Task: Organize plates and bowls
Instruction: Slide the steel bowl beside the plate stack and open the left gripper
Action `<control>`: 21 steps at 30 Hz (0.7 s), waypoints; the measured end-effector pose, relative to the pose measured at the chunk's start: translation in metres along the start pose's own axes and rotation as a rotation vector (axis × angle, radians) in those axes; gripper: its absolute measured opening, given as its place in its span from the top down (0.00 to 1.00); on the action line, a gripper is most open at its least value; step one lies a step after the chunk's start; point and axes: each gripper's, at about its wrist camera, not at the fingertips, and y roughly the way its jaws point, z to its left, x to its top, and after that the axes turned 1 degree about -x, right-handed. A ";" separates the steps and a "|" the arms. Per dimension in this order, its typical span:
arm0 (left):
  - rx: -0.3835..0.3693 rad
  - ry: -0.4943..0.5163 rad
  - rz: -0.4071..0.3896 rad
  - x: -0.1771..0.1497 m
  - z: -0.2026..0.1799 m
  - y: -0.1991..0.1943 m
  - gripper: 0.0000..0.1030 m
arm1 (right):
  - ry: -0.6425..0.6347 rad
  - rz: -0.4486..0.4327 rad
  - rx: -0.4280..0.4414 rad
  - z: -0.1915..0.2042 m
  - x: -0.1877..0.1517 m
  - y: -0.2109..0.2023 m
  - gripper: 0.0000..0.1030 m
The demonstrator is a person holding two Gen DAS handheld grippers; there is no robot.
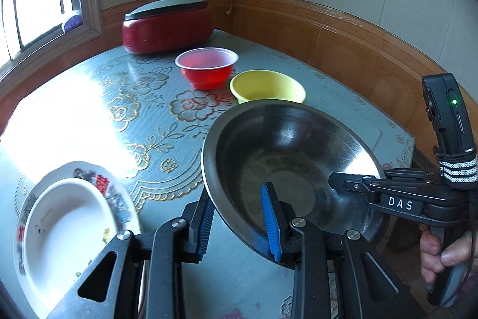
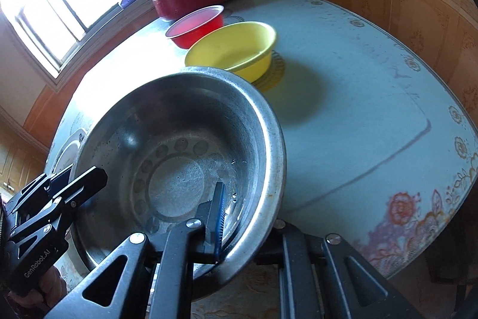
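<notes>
A steel bowl (image 1: pixel 292 151) is held tilted above the table by both grippers. My left gripper (image 1: pixel 239 217) is shut on its near left rim, one blue pad inside and one outside. My right gripper (image 2: pixel 239 217) is shut on the near right rim (image 2: pixel 269 169); it also shows in the left wrist view (image 1: pixel 352 184). A yellow bowl (image 1: pixel 267 85) and a red plastic bowl (image 1: pixel 206 68) stand beyond. A white bowl (image 1: pixel 65 226) sits on a flowered plate (image 1: pixel 101 181) at the near left.
A red lidded cooker (image 1: pixel 167 23) stands at the table's far edge under the window. The floral tablecloth (image 1: pixel 125 115) covers the table; wood-panelled walls run behind and to the right. The table's right edge (image 2: pixel 448 199) is close to my right gripper.
</notes>
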 end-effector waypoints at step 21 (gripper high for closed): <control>-0.048 0.045 0.058 -0.004 -0.002 0.026 0.69 | 0.035 0.007 -0.091 -0.002 -0.006 -0.004 0.88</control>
